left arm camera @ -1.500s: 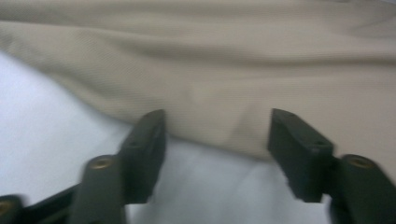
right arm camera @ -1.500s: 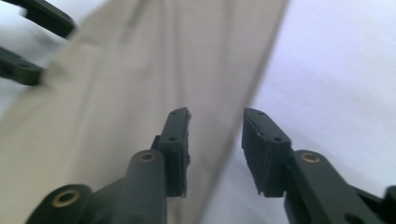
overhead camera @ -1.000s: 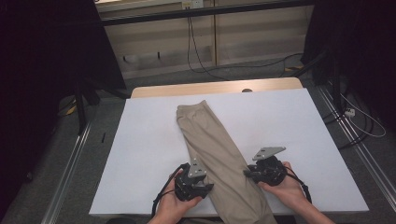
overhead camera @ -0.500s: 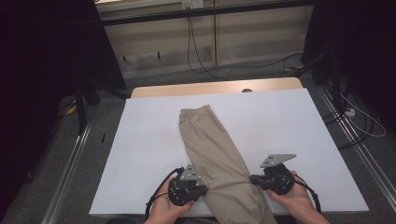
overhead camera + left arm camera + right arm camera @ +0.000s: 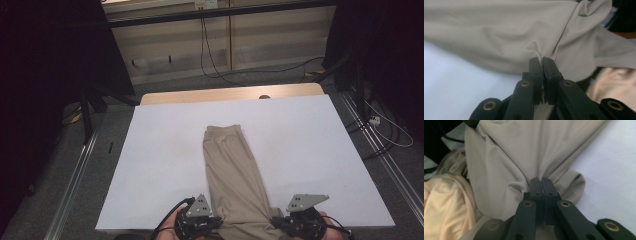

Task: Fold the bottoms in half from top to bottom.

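A folded pair of beige trousers (image 5: pixel 231 170) lies lengthwise on the white table (image 5: pixel 165 165), its near end hanging over the front edge. My left gripper (image 5: pixel 212 225) is shut on the left edge of the cloth (image 5: pixel 499 37), which bunches at the closed jaws. My right gripper (image 5: pixel 280 225) is shut on the right edge of the same cloth (image 5: pixel 524 150), also pinched into folds. Both jaw pairs have just been closing on the fabric. The person's hands hold the grippers at the bottom of the high view.
A wooden strip (image 5: pixel 225 95) runs along the table's far edge. Metal rails (image 5: pixel 75 170) flank the table on both sides. Cables (image 5: pixel 385 125) lie on the floor at the right. White table surface stretches left and right of the trousers.
Both grippers have drawn back toward the near table edge and spread apart, dragging the trousers nearer. The garment, slanted before, now lies nearly straight.
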A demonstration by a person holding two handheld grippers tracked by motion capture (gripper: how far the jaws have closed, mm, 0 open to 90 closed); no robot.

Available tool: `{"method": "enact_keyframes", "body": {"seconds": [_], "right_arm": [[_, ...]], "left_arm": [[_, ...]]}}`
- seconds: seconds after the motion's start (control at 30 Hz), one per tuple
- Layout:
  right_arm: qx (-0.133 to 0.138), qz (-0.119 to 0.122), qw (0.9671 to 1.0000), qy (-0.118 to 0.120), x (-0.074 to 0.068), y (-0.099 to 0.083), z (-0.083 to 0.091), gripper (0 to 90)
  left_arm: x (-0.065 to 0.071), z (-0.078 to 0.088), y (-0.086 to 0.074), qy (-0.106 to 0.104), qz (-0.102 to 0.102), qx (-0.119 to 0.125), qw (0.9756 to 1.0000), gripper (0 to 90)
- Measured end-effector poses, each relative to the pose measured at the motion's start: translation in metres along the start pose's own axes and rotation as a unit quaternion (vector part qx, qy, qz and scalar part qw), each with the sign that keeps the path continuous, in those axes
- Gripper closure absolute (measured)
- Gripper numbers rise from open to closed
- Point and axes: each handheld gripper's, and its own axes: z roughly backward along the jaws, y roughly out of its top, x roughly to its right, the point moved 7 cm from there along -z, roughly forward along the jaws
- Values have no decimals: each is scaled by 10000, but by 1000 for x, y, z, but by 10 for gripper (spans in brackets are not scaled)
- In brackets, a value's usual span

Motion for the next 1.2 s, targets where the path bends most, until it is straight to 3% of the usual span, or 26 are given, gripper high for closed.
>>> {"method": "enact_keyframes", "body": {"seconds": [0.03,0.07,0.13,0.17,0.23,0.33,0.4,0.47,0.57,0.63,0.73,0.8,0.93,1.03,1.1,1.2], "right_arm": [[19,5,10000,24,-1,0,0,889],[40,18,10000,53,0,2,0,872],[136,-19,9999,91,7,8,0,756],[201,-3,9997,113,11,13,-1,704],[323,35,9994,77,20,26,-3,616],[435,136,9990,-16,35,48,-10,440],[556,171,9983,-39,46,65,-15,419],[650,238,9975,-119,58,82,-22,387],[745,172,9969,-192,77,107,-34,382],[792,197,9959,-383,90,121,-44,397],[812,95,9956,-465,109,139,-60,457],[818,2,9951,-551,120,150,-70,471],[787,-27,9940,-764,143,172,-85,521],[840,-106,9925,-877,159,188,-93,577],[846,-242,9913,-984,169,197,-100,666],[721,-293,9927,-918,175,208,-114,722]], "left_arm": [[-1,1,0,27,55,77,10000,843],[-3,1,2,94,96,136,9998,765],[-13,3,8,380,163,290,9987,488],[-19,4,11,433,265,391,9979,393],[-32,6,19,477,389,548,9966,329],[-62,8,33,1074,271,641,9918,262],[-85,8,44,1224,306,686,9896,234],[-108,7,57,1318,513,929,9856,270],[-145,0,71,1626,623,814,9814,333],[-168,-5,79,1825,664,761,9780,410],[-197,-13,89,1860,1049,824,9735,534],[-213,-18,94,1968,1030,726,9723,600],[-232,-32,103,1809,1313,822,9712,671],[-241,-39,105,1764,1367,797,9715,729],[-243,-42,107,1743,1372,771,9720,758],[-247,-41,111,1732,1413,757,9717,817]]}}
